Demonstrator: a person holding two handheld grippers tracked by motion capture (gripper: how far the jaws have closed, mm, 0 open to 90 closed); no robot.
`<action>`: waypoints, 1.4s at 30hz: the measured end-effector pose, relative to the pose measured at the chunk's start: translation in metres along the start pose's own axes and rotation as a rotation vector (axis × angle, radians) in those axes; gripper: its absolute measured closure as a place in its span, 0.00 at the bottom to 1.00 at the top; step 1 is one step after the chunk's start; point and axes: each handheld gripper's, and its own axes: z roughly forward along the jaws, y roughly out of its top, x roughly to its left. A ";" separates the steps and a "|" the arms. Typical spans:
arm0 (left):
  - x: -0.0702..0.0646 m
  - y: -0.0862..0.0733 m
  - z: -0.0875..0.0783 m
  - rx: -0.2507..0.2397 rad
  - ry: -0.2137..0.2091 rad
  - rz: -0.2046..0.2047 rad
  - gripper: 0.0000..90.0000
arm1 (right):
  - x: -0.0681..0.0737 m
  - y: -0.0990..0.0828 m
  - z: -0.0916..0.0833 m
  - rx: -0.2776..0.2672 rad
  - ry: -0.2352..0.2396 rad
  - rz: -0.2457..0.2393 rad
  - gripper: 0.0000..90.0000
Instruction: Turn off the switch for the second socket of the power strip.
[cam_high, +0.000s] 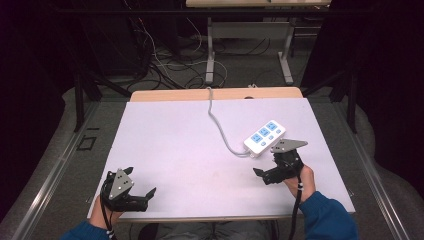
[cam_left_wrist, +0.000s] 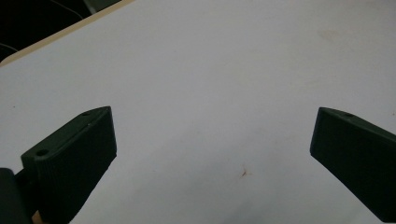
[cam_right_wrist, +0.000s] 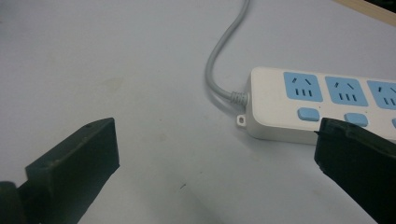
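Observation:
A white power strip (cam_high: 265, 137) with blue sockets lies at the right of the white table top (cam_high: 175, 145). Its grey cable (cam_high: 216, 117) runs to the far edge. My right gripper (cam_high: 265, 162) hovers just in front of the strip, open with nothing in it. In the right gripper view the strip (cam_right_wrist: 322, 105) lies ahead to the right, its near end beside the right jaw, and the cable (cam_right_wrist: 219, 60) curves away. My left gripper (cam_high: 142, 181) is open near the front left corner. In the left gripper view its jaws (cam_left_wrist: 212, 121) stand wide apart over bare table.
The wooden table edge (cam_high: 215, 94) shows at the far side. Beyond it, loose cables (cam_high: 165, 65) lie on the floor near the metal legs of another table (cam_high: 210, 55). Dark stands flank both sides.

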 end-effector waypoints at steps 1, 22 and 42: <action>0.000 0.000 0.000 0.001 0.000 0.000 0.01 | 0.001 -0.001 -0.001 0.003 0.001 -0.004 0.00; 0.000 0.000 0.000 0.001 0.001 0.000 0.01 | 0.024 -0.015 -0.010 0.025 -0.002 -0.062 0.00; 0.000 0.000 0.000 0.002 0.001 0.000 0.01 | 0.034 -0.026 -0.017 0.037 -0.003 -0.103 0.00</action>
